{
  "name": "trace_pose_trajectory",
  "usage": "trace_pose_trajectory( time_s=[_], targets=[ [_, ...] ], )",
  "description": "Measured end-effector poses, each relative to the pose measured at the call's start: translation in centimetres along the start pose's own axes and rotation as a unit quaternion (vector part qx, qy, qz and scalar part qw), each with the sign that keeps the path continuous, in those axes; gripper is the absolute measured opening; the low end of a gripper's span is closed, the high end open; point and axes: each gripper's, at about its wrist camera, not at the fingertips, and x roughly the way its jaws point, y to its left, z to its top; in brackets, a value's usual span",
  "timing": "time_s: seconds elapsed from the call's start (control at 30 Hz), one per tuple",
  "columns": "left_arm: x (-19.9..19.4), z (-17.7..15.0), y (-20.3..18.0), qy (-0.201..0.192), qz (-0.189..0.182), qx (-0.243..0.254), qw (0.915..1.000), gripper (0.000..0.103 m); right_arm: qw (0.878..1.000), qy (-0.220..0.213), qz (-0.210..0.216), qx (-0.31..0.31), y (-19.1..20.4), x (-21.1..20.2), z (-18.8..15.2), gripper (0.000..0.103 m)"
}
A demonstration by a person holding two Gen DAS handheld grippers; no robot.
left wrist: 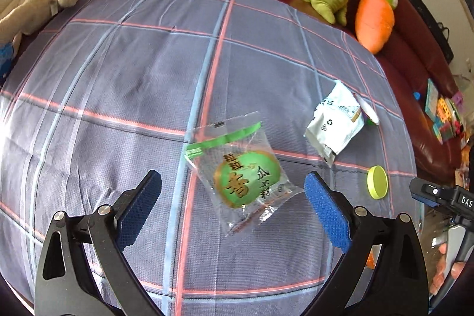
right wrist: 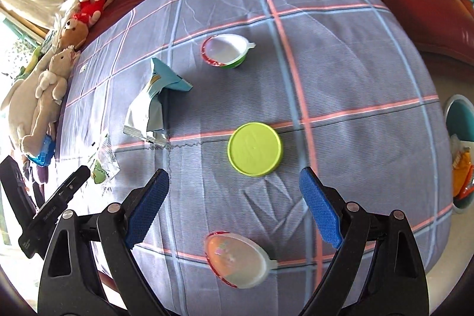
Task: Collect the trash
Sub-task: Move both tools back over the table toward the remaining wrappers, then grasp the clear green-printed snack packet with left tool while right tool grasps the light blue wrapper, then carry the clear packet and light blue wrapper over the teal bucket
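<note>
Your left gripper (left wrist: 232, 188) gapes wide, empty, over the clear snack wrapper (left wrist: 241, 172) with Chinese lettering; your right gripper (right wrist: 234, 185) spreads wide, empty, near the green lid (right wrist: 254, 149).

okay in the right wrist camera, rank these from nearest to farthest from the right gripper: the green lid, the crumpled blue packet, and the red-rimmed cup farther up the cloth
From the right gripper, which is open and empty:
1. Green lid, just ahead between the fingers, slightly right of centre.
2. Crumpled blue packet, farther out, on the left.
3. Red-rimmed cup, farthest, on its side near the middle of the checked cloth.
</note>
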Motion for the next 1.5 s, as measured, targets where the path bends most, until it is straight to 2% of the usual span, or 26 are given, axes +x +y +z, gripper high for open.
trace_pose_trajectory(
  time_s=[0.2,0.47,0.5,0.57,0.6,0.67,0.73,1.03,1.13,1.17,1.2,1.27,1.3,1.33,1.5],
  targets=[
    [1.8,-0.2,0.0,0.024,0.011,-0.004,0.9996,0.097,1.0,0.015,0.005,-0.007,1.3,1.7,0.3,0.085],
    [3.7,0.0,-1.3,0.035,0.003,0.001,0.9994,0.096,1.0,0.02,0.009,-0.021,2.9,2.5,1.7,0.085],
    [3.7,-0.1,-1.4,0.034,0.004,0.003,0.9994,0.089,1.0,0.02,0.01,-0.022,3.1,2.5,1.9,0.085],
    [3.6,0.0,-1.4,0.021,0.029,0.011,0.9993,0.07,0.999,0.022,0.015,-0.021,3.4,2.8,2.3,0.085],
    [3.5,0.1,-1.3,0.018,0.034,0.013,0.9992,0.055,0.999,0.025,0.019,-0.021,3.7,3.0,2.6,0.085],
    [3.5,0.5,-0.7,0.022,0.019,0.005,0.9996,0.055,0.999,0.026,0.028,-0.023,4.3,3.3,3.1,0.085],
    [3.4,0.7,-0.3,0.016,0.03,0.007,0.9994,0.055,0.999,0.022,0.039,-0.031,5.4,3.7,3.9,0.085],
    [2.7,1.0,1.5,0.004,0.022,-0.013,0.9997,0.056,0.997,0.011,0.044,-0.056,9.1,6.7,6.2,0.085],
    [2.4,1.0,1.6,0.0,0.022,-0.016,0.9996,0.056,0.997,0.016,0.046,-0.059,9.7,7.8,6.5,0.078],
    [2.3,1.1,1.6,-0.001,0.022,-0.016,0.9996,0.056,0.997,0.018,0.049,-0.061,9.9,8.2,6.5,0.072],
    [2.3,1.2,1.5,-0.001,0.023,-0.015,0.9996,0.056,0.996,0.022,0.051,-0.065,10.1,8.6,6.6,0.061],
    [2.4,1.2,1.4,-0.001,0.024,-0.014,0.9996,0.056,0.996,0.028,0.058,-0.067,10.4,9.3,6.5,0.05],
    [2.4,1.3,1.3,-0.001,0.025,-0.013,0.9996,0.056,0.995,0.029,0.062,-0.071,10.5,9.5,6.4,0.033],
    [2.4,1.3,1.2,-0.001,0.025,-0.012,0.9996,0.056,0.995,0.027,0.063,-0.077,10.6,9.3,6.2,0.025],
    [2.1,1.4,0.1,-0.004,0.021,0.001,0.9998,0.056,0.993,0.001,0.071,-0.09,10.0,6.9,5.8,0.018]
  ],
)
